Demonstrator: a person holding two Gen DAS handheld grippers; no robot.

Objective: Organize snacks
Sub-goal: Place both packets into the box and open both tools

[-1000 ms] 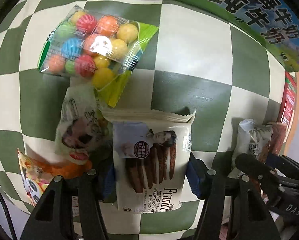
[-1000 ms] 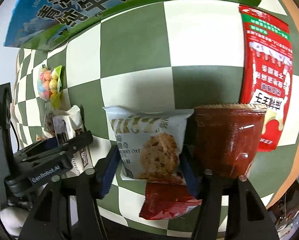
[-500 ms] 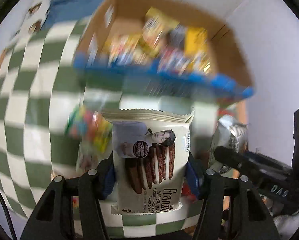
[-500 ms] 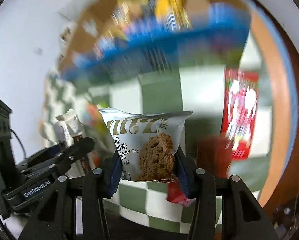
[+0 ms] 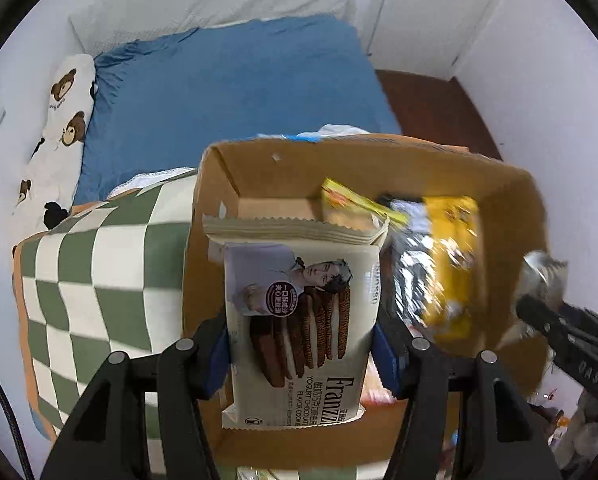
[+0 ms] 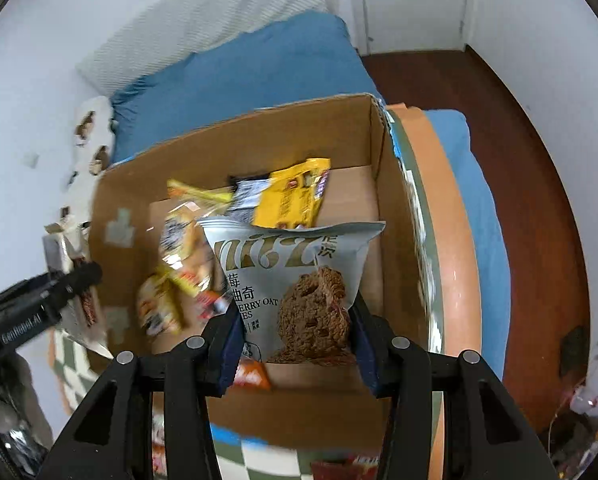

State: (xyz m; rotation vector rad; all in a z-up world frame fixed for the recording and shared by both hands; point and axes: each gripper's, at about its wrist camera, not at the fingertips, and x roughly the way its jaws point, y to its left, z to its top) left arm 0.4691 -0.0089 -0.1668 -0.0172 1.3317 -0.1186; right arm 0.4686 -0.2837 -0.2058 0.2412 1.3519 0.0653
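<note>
Transfer step in hand: the left hand-held gripper (image 5: 301, 354) grips a cookie packet (image 5: 299, 320), the right hand-held gripper (image 6: 295, 348) an oat-cookie bag (image 6: 295, 284), both above the cardboard box (image 6: 235, 148). Release into it is called for next.

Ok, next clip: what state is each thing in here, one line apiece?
Left tool: shut on the Franzzi cookie pack.
Franzzi cookie pack: sealed, held upright over the box.
Right tool: shut on the oat cookie bag.
Oat cookie bag: sealed, held above the box.
Cardboard box: open at the top, partly filled with snacks.
Yellow packet: lying inside the box.
</note>
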